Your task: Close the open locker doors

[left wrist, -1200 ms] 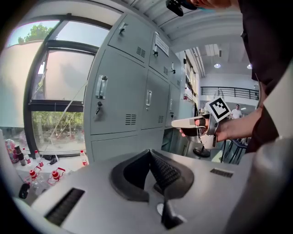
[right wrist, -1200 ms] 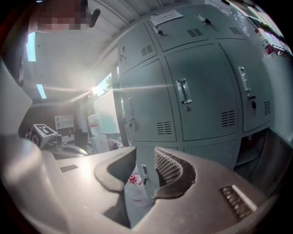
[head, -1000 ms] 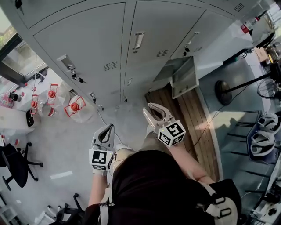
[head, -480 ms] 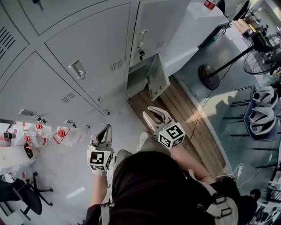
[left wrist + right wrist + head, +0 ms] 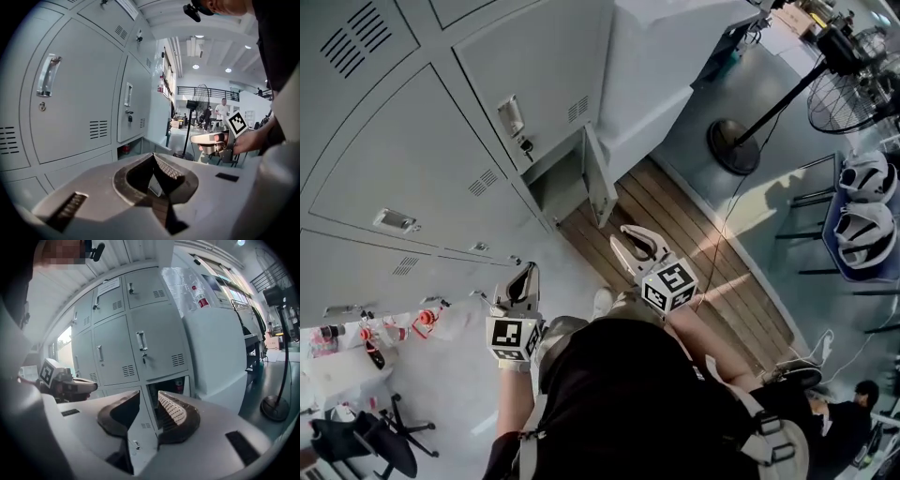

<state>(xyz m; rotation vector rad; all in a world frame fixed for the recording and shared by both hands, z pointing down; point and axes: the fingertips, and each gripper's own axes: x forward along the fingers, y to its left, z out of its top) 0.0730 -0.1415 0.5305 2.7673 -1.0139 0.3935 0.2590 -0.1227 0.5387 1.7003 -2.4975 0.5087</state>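
Observation:
The grey locker wall [image 5: 412, 159] fills the upper left of the head view. One low locker stands open [image 5: 555, 187], its door [image 5: 600, 183] swung out over the floor. In the right gripper view that open compartment [image 5: 172, 384] shows just past the jaws, with the door [image 5: 140, 427] seen nearly edge-on between them. My right gripper [image 5: 625, 236] [image 5: 149, 397] is open and empty, held short of the door. My left gripper [image 5: 529, 272] [image 5: 153, 157] is shut with nothing in it, pointing along the closed lockers [image 5: 70, 103]. The open locker [image 5: 133, 146] lies ahead of it.
A wooden floor strip [image 5: 694, 244] runs in front of the open locker. A white cabinet [image 5: 666, 56] stands beside the lockers, a fan stand [image 5: 733, 145] beyond it. Helmets on a rack [image 5: 862, 206] at right; water bottles [image 5: 431, 317] and an office chair [image 5: 375, 441] at left.
The lockers have slid left and down in the head view, and the open locker has come from the upper right to the centre. Both grippers kept their pose before the body.

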